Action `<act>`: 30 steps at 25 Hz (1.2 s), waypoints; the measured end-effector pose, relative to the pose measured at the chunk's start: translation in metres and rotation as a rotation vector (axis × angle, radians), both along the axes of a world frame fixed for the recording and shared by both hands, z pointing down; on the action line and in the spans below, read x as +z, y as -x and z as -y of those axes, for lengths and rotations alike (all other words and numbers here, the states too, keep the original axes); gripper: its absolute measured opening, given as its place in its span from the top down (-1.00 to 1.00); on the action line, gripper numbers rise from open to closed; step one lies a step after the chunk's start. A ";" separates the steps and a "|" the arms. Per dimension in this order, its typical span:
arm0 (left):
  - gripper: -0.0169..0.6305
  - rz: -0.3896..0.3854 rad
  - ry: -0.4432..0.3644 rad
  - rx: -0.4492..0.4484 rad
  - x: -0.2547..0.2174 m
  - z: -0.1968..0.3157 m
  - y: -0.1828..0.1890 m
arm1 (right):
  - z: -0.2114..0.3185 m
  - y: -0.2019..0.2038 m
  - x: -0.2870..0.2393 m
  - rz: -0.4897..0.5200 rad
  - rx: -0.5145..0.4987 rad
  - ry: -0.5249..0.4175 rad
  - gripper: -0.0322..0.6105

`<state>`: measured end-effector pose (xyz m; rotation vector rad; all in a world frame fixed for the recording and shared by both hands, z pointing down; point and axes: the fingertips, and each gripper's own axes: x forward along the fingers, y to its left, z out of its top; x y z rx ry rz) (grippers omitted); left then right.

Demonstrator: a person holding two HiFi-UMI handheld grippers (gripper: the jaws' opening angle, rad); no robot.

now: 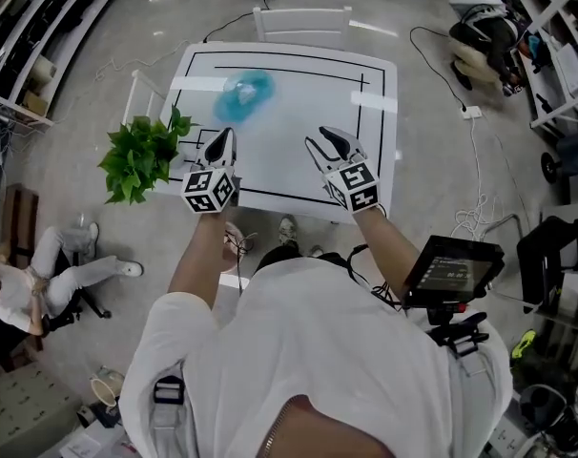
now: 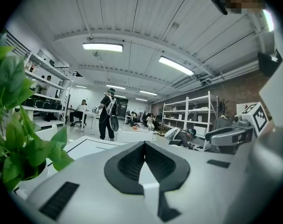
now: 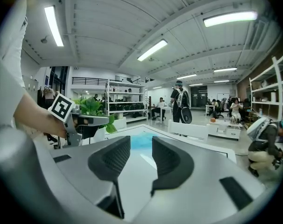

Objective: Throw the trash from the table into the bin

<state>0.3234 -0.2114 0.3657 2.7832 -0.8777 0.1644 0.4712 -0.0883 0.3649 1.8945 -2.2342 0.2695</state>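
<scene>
Two risks: the left gripper [image 1: 220,141], shut and empty, could clip the plant [image 1: 141,156] beside it, and the half-open, empty right gripper [image 1: 327,141] might shove the flimsy blue trash [image 1: 245,95] off the table's [image 1: 299,165] far half.

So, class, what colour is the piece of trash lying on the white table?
The trash is light blue, best seen in the head view.

One piece of trash showed: a crumpled translucent light-blue plastic wrapper [image 1: 243,95], too blurred for its folds to be made out. It lay flat and loose on the white desk [image 1: 299,160], at about 11 o'clock from the desk's middle. It sat inside the black-lined border, near the far edge.
</scene>
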 end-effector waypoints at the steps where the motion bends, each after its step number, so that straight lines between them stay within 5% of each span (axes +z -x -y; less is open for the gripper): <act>1: 0.93 0.011 -0.001 0.001 0.003 0.006 -0.004 | 0.003 -0.004 0.000 -0.001 0.006 0.000 0.43; 8: 0.87 0.107 0.011 0.017 0.038 0.050 -0.037 | 0.031 -0.036 0.008 0.004 0.033 0.026 0.43; 14: 0.18 0.213 0.044 0.037 0.077 0.081 -0.056 | 0.054 -0.052 0.026 0.037 0.061 0.063 0.43; 17: -0.01 0.268 0.054 0.047 0.094 0.095 -0.063 | 0.062 -0.055 0.034 0.052 0.068 0.083 0.43; 24: -0.12 0.433 0.090 0.056 0.141 0.122 -0.064 | 0.079 -0.065 0.046 0.074 0.089 0.108 0.43; 30: -0.12 0.501 0.161 0.073 0.165 0.131 -0.063 | 0.088 -0.070 0.048 0.074 0.104 0.116 0.43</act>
